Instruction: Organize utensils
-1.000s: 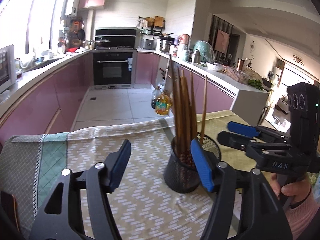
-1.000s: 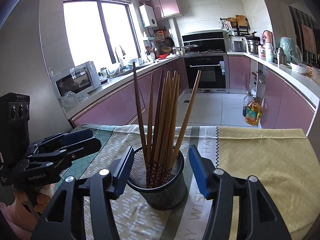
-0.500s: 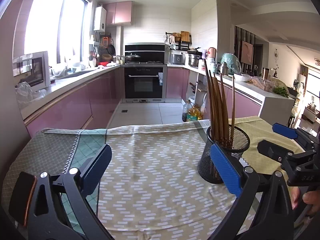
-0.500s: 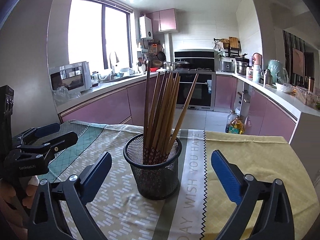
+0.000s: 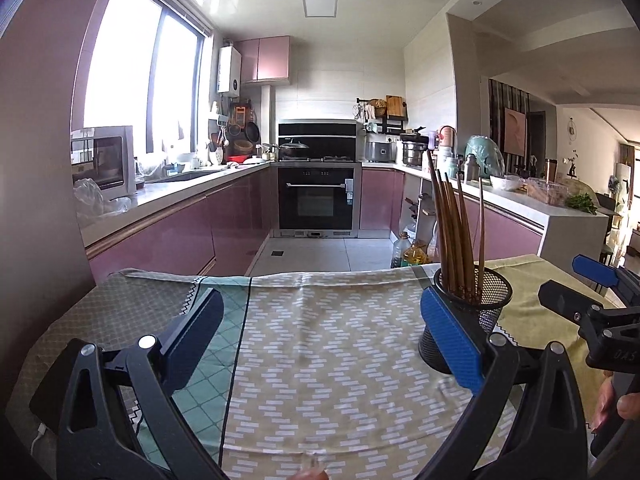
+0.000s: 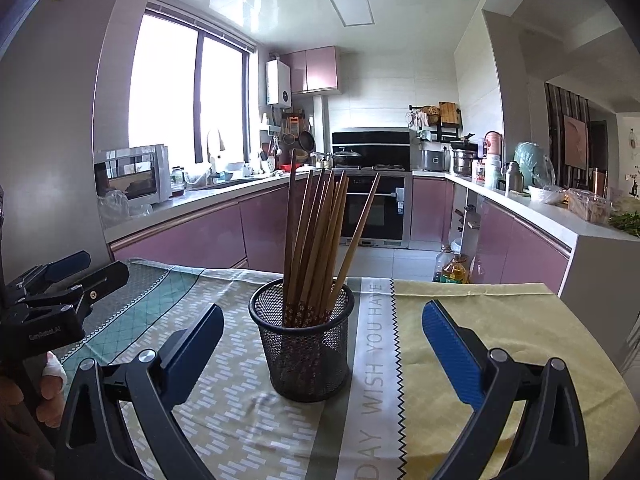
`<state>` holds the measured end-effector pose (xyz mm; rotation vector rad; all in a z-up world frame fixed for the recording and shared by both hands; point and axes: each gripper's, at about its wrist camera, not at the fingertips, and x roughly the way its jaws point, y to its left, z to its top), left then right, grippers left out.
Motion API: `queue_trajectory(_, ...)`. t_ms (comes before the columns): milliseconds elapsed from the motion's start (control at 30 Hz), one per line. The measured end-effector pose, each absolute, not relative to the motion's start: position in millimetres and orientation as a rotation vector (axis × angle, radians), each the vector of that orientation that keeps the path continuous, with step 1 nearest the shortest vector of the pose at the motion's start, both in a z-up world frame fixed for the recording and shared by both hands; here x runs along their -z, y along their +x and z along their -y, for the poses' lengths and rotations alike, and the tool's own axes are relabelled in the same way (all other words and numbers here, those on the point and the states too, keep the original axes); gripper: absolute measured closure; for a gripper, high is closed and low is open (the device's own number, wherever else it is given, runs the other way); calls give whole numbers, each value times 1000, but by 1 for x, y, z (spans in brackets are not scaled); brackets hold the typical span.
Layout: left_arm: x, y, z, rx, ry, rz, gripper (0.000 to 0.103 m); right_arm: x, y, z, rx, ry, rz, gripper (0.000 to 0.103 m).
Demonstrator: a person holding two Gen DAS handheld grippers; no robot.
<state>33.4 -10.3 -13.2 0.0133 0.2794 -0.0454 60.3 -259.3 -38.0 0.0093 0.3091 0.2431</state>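
Black wire-mesh holder [image 6: 303,340] upright on desk [image 6: 460,320], on patterned cloth [image 5: 332,344]. Wooden chopsticks [image 6: 320,240] all stand inside holder, tips up, fanned. No loose utensil visible on cloth. Right gripper [image 6: 322,344]: jaws wide, nothing held; holder just ahead between open pads, not touched. Left gripper [image 5: 320,336]: jaws wide, nothing held; holder beyond its right pad. Judgement: sorting appears complete; remaining step likely only withdrawal.

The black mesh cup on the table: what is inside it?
The black mesh cup holds a bundle of wooden chopsticks, standing tips down. The mesh blurs its bottom, so anything else there cannot be seen.
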Motion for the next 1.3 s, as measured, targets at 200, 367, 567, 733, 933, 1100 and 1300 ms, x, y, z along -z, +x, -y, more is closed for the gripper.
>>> queue_trajectory(200, 12, 27, 9, 33, 7, -269, 6, 36, 54, 260, -237, 13, -287, 7)
queue_trajectory(367, 11, 21, 9, 26, 15, -255, 6, 35, 50, 260, -238, 14, -277, 7)
queue_trajectory(567, 9, 17, 9, 18, 10, -248, 6, 35, 46, 259, -240, 15, -273, 7)
queue_trajectory(733, 8, 14, 8, 15, 8, -242, 6, 35, 47, 260, -239, 22, -271, 7)
queue_trajectory(933, 7, 12, 8, 13, 9, -235, 6, 35, 47, 259, -238, 18, -273, 7)
queue_trajectory(1100, 6, 12, 7, 9, 9, -229, 6, 36, 47, 258, -239, 19, -274, 7)
queue_trajectory(1300, 6, 11, 7, 8, 10, -228, 6, 36, 46, 258, -238, 20, -271, 7)
